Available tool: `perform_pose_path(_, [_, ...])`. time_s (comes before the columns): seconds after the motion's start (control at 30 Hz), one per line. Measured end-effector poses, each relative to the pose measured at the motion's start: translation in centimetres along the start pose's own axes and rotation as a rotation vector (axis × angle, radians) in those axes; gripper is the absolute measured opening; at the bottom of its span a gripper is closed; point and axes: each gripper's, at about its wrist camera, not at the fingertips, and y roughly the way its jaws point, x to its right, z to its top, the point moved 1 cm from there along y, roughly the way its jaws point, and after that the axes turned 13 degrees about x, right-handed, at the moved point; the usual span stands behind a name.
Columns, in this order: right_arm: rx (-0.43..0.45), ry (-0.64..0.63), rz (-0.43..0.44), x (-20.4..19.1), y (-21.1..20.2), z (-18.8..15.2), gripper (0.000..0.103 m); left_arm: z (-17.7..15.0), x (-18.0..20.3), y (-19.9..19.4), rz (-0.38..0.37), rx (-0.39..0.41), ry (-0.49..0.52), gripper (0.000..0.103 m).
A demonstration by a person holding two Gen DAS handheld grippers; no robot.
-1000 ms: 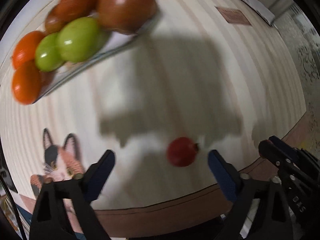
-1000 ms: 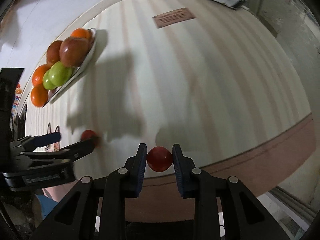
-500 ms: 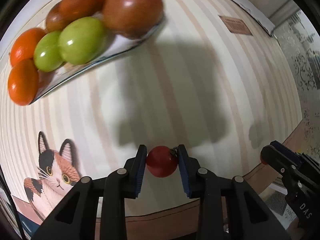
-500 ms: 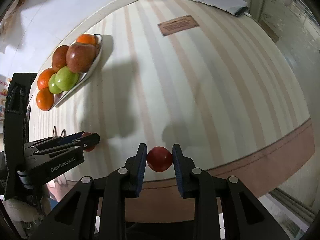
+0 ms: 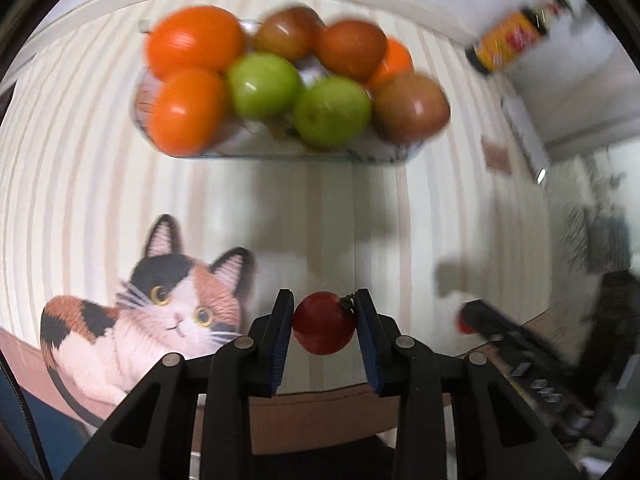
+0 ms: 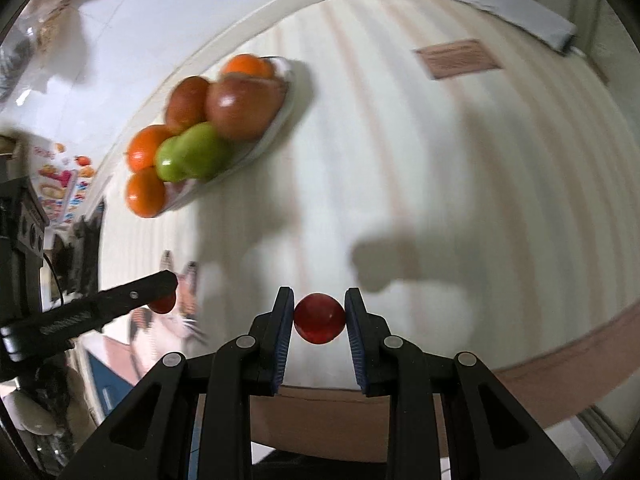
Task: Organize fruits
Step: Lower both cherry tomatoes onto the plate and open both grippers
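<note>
Red fruit [image 5: 323, 328] sits clamped in the left gripper [image 5: 324, 330], another [image 6: 319, 319] in the right gripper [image 6: 319, 320]; carry each level over the tray [image 5: 280, 152], release gently among piled fruit

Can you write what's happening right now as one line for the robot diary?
left tool: shut on left small red fruit | right tool: shut on right small red fruit | fruit tray: full

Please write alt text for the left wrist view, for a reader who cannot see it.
The left gripper holds a small red fruit between its fingers above a striped tablecloth. Beyond is a tray of orange, green and reddish-brown fruits; a printed cat is at the left.
</note>
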Motion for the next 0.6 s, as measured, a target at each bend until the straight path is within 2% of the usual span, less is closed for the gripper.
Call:
perform_pose_path(0.2, [-0.017,-0.023,0.138,-5.7,2.7,2.1,0.029,2.6,-5.0,-5.9,-0.03,0.103,-0.127,0.028])
perform_pose_path(0.33, [-0.013,-0.07,0.186,-10.6,4.4,3.4,0.029,5.6,-8.1,-7.4,-0.025,0.148,-0.17,0.028])
perform_pose_path(0.43, [0.001,-0.123,0.181,-14.0,6.0,4.3,0.029,8.1,-10.4,-6.5,-0.03,0.149,-0.189,0.028])
perform_pose_path(0.6, [0.028,-0.201,0.096,-17.0,8.9,5.1,0.029,11.7,-13.1,-3.2,-0.058,0.109,-0.23,0.028])
